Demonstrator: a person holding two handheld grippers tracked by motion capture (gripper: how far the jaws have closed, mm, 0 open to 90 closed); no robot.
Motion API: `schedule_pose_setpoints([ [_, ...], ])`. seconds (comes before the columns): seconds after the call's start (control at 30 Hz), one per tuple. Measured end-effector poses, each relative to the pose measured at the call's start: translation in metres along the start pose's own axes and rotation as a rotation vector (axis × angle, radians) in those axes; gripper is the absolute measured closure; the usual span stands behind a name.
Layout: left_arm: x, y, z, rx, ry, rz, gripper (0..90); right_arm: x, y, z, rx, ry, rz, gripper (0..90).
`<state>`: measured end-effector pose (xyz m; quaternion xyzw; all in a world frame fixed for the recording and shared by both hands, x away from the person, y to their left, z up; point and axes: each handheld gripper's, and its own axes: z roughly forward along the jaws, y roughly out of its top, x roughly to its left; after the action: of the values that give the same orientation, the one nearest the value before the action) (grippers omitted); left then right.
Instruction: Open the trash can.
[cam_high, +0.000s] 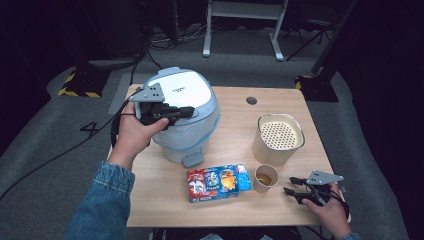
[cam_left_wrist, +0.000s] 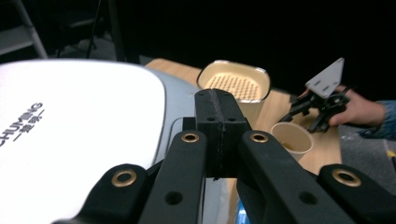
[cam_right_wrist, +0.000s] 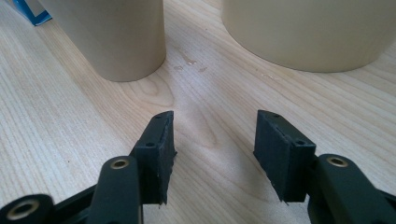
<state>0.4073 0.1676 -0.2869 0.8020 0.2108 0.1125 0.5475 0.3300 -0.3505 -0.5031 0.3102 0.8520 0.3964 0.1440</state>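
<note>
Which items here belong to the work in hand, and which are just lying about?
In hand: white cooker, under the shut left gripper; paper cup, nearest the open right gripper.

Lying about: perforated beige container; snack box.

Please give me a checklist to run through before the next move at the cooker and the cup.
1. Left gripper shut, nothing between its fingers: ok.
2. Left gripper above the cooker lid: ok; whether it touches the lid: cannot tell.
3. Cooker lid down: ok.
4. Right gripper open, nothing between its fingers: ok.
5. Paper cup upright, apart from the right gripper: ok.
6. Beige basket upright behind the cup: ok.
</note>
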Motion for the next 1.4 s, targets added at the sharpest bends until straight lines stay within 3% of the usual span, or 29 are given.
schedule_pose_setpoints([
  [0.5,0.006,0.002,0.005,0.062,0.014,-0.031,90.0,0.0,0.0,0.0,-0.001,0.001,0.001,48.4],
  [0.67,0.001,0.009,0.007,0.135,0.038,-0.009,90.0,0.0,0.0,0.0,0.0,0.0,0.0,48.4],
  [0.73,0.001,0.01,0.007,0.139,0.032,-0.004,90.0,0.0,0.0,0.0,0.0,0.0,-0.001,48.4],
  [0.77,0.001,0.008,0.009,0.13,-0.003,-0.015,90.0,0.0,0.0,0.0,0.0,0.0,-0.001,48.4],
  [1.07,0.001,0.006,0.007,0.095,0.037,-0.015,90.0,0.0,0.0,0.0,0.0,-0.001,0.001,48.5],
  [1.1,0.001,0.005,0.006,0.083,0.048,-0.02,76.1,0.001,0.0,0.0,0.001,-0.009,0.003,48.3],
  [1.13,0.001,0.004,0.005,0.064,0.061,-0.027,76.1,0.001,0.0,0.0,0.001,-0.009,0.003,48.3],
  [1.17,-0.001,0.002,0.004,0.048,0.069,-0.041,67.2,0.001,0.0,0.0,0.002,-0.01,0.005,48.1],
  [1.23,-0.005,-0.002,0.001,0.025,0.043,-0.057,55.2,0.003,0.0,0.0,0.0,-0.022,0.011,46.9],
  [1.3,-0.012,-0.005,-0.002,0.001,0.04,-0.037,46.3,0.004,0.0,0.0,0.002,-0.028,0.012,44.9],
  [1.4,-0.028,-0.01,-0.011,-0.026,0.032,-0.016,41.6,0.005,0.0,0.0,0.007,-0.026,0.023,41.6],
])
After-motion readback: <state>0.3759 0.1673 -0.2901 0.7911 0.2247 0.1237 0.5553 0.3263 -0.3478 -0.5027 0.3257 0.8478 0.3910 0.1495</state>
